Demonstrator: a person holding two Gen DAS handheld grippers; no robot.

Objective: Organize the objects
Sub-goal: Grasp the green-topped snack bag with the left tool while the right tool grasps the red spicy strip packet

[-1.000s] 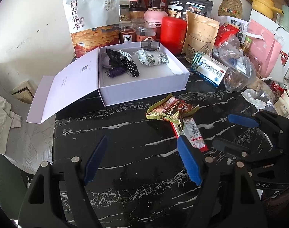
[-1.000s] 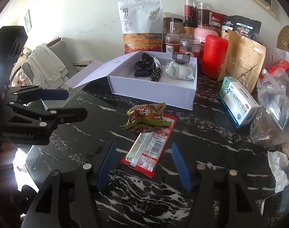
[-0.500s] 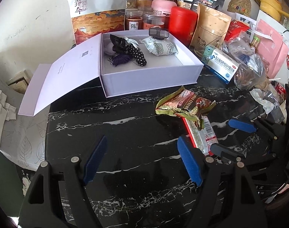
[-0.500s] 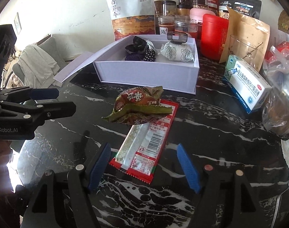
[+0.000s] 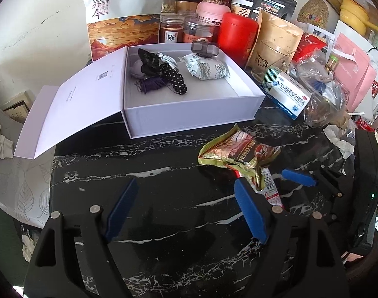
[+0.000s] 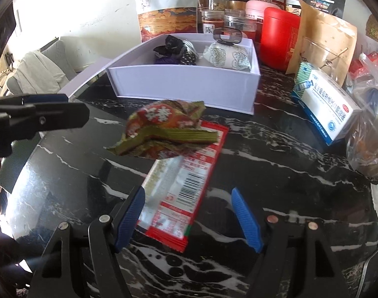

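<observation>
A red snack packet (image 6: 186,181) lies flat on the black marble table (image 6: 275,164), with a crumpled green-and-red wrapper (image 6: 164,126) on its far end. My right gripper (image 6: 187,191) is open, its blue fingers either side of the packet's near end without pressing it. My left gripper (image 5: 186,183) hangs low over bare table left of the wrapper (image 5: 236,149); its jaws are opening with nothing between them. Behind stands an open white box (image 5: 189,116) holding a dotted hair tie (image 5: 174,79), a purple tassel (image 5: 151,84) and a white sachet (image 5: 206,68).
The box lid (image 5: 77,109) hangs past the table's left edge. A medicine box (image 5: 285,92), a glass (image 5: 270,57) and a plastic bag (image 5: 323,92) crowd the right. A red canister (image 5: 237,37), jars and a big pouch (image 5: 121,12) line the wall.
Both grippers have sunk toward the table and moved in. The right jaws widened and now flank the near end of the red packet. The packet and wrapper have not moved.
</observation>
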